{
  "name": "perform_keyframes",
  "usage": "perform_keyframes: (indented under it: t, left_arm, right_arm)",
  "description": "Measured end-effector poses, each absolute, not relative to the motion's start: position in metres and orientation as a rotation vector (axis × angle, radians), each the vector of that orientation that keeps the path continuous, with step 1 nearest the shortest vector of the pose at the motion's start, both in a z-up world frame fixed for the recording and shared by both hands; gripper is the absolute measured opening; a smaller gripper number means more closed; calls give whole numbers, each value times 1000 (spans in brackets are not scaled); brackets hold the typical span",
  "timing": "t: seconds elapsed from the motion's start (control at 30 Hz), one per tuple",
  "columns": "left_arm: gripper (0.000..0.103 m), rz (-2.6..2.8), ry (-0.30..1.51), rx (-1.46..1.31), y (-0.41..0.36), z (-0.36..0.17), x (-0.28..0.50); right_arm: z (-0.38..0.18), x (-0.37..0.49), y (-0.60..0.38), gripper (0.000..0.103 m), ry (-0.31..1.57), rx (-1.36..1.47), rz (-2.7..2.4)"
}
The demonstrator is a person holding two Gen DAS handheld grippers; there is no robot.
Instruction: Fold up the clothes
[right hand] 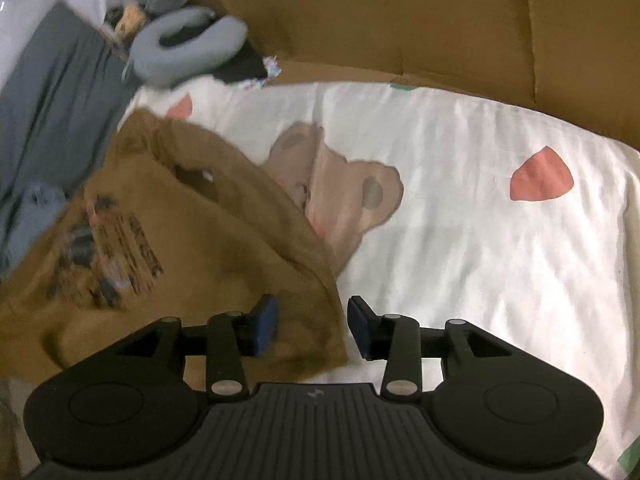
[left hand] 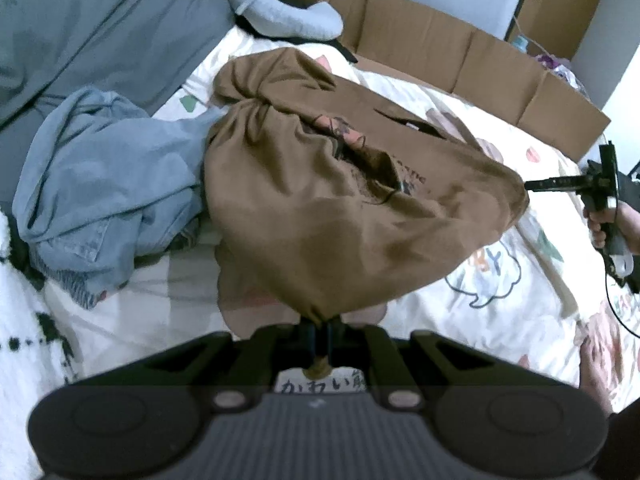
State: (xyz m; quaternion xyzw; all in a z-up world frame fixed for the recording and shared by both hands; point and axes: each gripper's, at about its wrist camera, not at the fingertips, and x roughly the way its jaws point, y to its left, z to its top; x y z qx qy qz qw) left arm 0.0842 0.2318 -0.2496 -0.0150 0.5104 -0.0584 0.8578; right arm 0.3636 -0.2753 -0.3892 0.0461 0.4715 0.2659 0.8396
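Left gripper (left hand: 320, 330) stays... nope, just sits clenched on brown printed cotton t-shirt (left hand: 320, 208) at bottom centre; right gripper (right hand: 311, 326) hangs released over its corner.

shirt (left hand: 320, 216): brown, dark print
jeans (left hand: 100, 184): light blue
bedsheet (right hand: 480, 240): white, bears, pink hearts
neck pillow (left hand: 280, 12): grey-blue
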Motion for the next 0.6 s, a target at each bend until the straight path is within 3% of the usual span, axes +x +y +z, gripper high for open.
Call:
perform_keyframes:
  t: [0.33,0.6]
  left_arm:
    - [5,-98,1125,-24,240,-267,82]
    - [5,-96,1155,-9,240,-275,89]
  right_arm:
    - [-404,364,-285,46,972,126,660]
    - [-412,373,-301,31,973,145,675]
